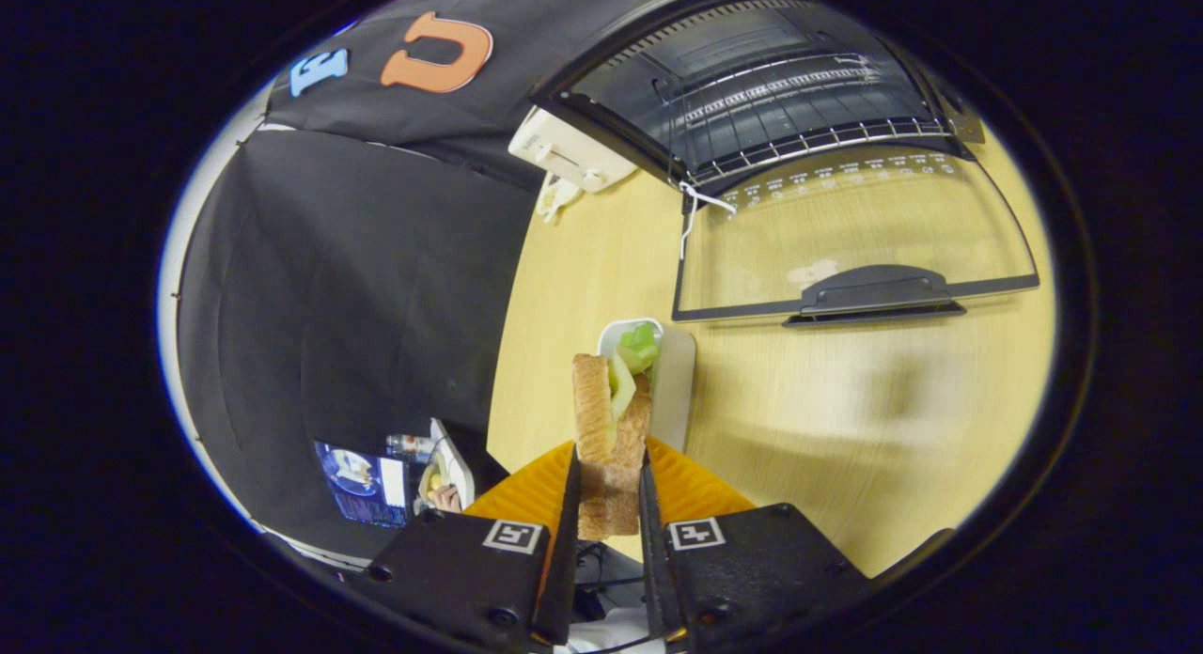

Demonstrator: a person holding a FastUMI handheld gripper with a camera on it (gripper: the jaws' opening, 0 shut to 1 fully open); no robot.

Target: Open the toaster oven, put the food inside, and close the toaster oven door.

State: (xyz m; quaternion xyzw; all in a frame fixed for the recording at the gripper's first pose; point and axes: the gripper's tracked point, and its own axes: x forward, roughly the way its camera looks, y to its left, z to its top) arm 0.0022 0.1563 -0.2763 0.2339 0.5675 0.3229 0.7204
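My gripper [609, 466] is shut on a sandwich [611, 419], two slices of toast with green lettuce poking out, held on edge between the two black fingers and lifted above the wooden table [846, 419]. Just beyond the sandwich lies a small white plate [672, 381]. Farther ahead stands the toaster oven [752, 81], its glass door [846, 241] folded down flat onto the table with the black handle toward me. A wire rack [808, 132] shows inside the dark cavity.
A white box-like appliance [564, 151] sits to the left of the oven at the table's back edge. The black cloth wall drops off left of the table. A screen and small items sit low beside the left finger.
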